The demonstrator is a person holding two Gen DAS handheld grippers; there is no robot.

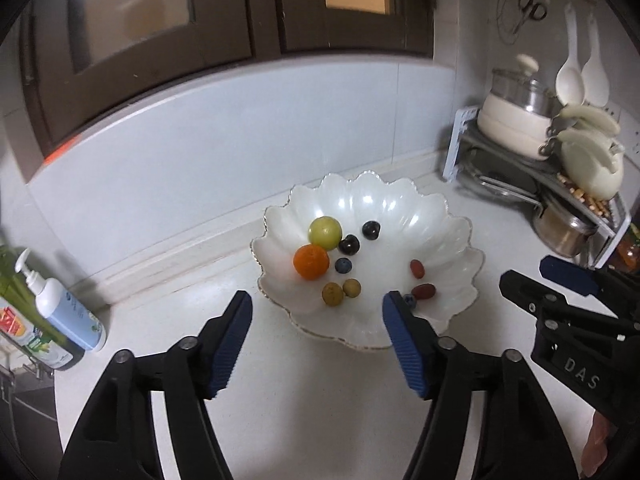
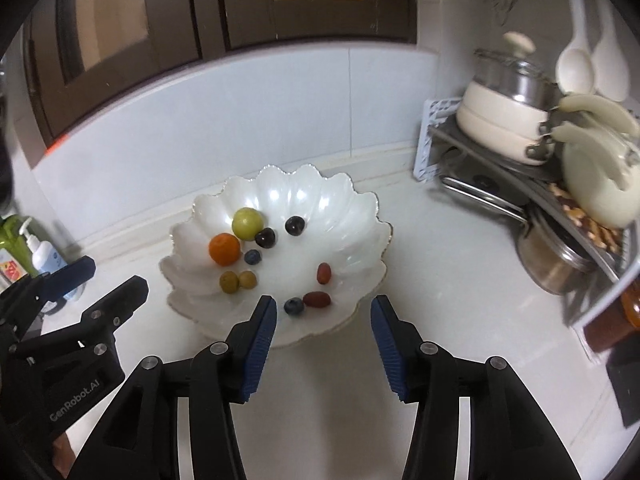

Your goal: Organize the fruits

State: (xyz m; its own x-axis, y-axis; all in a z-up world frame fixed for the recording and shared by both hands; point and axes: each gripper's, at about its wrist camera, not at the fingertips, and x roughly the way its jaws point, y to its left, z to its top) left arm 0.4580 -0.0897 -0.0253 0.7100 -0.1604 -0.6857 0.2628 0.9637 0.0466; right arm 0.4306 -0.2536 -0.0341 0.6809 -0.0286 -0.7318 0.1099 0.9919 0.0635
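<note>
All the fruit sits gathered in the scalloped white dish (image 1: 436,216) on the tabletop (image 1: 320,400): an orange (image 1: 311,262), a green plum (image 1: 325,233), dark cherries, 2 blueberries, 2 red dates. Both tools hang just short of its near rim. The left hand-held gripper (image 1: 316,338) stands wide and empty, the right hand-held gripper (image 2: 323,346) partly spread, also empty. Probably nothing remains to collect.

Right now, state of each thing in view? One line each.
left gripper: open, holding nothing
right gripper: open, holding nothing
scalloped bowl: upright on the counter, holding the fruits
orange fruit: in the bowl, touching the green fruit
pot: lid on, on the rack
pump bottle: upright
</note>
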